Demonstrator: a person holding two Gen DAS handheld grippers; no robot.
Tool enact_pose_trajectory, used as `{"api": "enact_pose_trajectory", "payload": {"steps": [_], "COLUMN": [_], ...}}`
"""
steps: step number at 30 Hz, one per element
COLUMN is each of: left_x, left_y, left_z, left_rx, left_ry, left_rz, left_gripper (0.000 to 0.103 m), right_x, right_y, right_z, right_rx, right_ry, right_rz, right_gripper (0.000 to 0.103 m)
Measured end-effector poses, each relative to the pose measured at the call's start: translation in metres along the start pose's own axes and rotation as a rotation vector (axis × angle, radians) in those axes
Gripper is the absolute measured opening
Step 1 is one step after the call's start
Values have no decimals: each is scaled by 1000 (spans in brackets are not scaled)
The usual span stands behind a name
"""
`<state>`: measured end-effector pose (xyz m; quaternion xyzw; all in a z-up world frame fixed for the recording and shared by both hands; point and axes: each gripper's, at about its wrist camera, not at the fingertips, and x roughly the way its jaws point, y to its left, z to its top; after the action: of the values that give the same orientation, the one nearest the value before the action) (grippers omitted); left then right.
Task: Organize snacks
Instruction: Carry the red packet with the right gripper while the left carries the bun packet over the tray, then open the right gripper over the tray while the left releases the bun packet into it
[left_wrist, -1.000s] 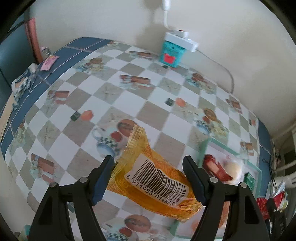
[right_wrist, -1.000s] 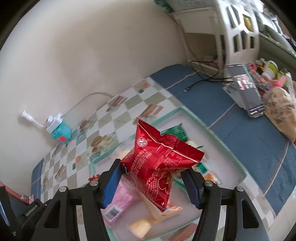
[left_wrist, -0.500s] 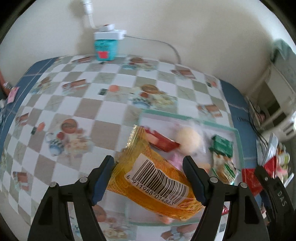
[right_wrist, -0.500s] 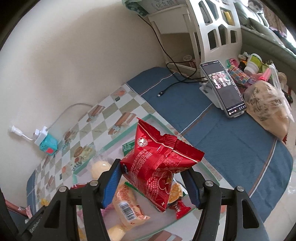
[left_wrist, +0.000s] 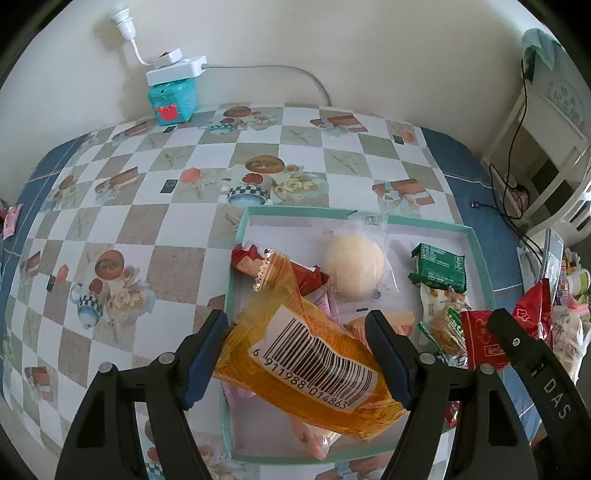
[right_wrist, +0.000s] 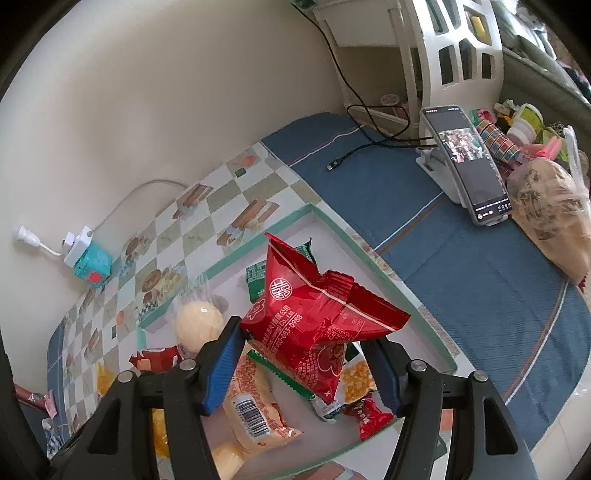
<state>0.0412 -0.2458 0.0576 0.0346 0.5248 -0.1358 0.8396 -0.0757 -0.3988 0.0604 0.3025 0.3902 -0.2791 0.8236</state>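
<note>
My left gripper (left_wrist: 295, 354) is shut on an orange snack packet (left_wrist: 314, 354) with a white barcode label and holds it over the near left part of a white tray with a teal rim (left_wrist: 476, 243). My right gripper (right_wrist: 303, 363) is shut on a red snack packet (right_wrist: 314, 317) and holds it above the same tray (right_wrist: 343, 240). In the tray lie a round pale bun in clear wrap (left_wrist: 354, 266), a green packet (left_wrist: 439, 267), a red bar (left_wrist: 306, 275) and several other snacks. The right gripper's arm and red packet (left_wrist: 532, 310) show at the left view's right edge.
The table has a checkered cloth (left_wrist: 147, 206) with blue borders. A teal box with a white power adapter (left_wrist: 173, 92) stands by the wall. A phone on a stand (right_wrist: 469, 166), a charging cable (right_wrist: 354, 151) and a brown bag of food (right_wrist: 550, 210) lie right of the tray.
Both grippers have moved over the tray with their packets still held. The left view has swung right from bare cloth to the tray; the right view has dropped closer to it.
</note>
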Motion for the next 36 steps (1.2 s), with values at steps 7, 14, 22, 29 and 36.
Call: {"api": "enact_pose_trajectory", "payload": {"steps": [7,14,22,29,36], "left_x": [4,11,15,12,11], "left_y": [-7,-7,-10,-8,8], "left_z": [3,4,3,3,6], "left_rx": [43,49,67,62,0], "left_ry": [-14,-5,5,4,22], "left_rz": [14,19,13,-1,32], "left_gripper": [78,78,79,83,87], "right_x": [7,14,17,15,17], "right_y": [10,15,17,16,15], "right_z": [0,0,-2,-1,-1], "right_rx": [-17,-22,-19,-15,-9], "right_ry": [9,18,36,32,39], "right_rz": [17,17,12,17,11], "right_gripper": [68,68,68,68,68]}}
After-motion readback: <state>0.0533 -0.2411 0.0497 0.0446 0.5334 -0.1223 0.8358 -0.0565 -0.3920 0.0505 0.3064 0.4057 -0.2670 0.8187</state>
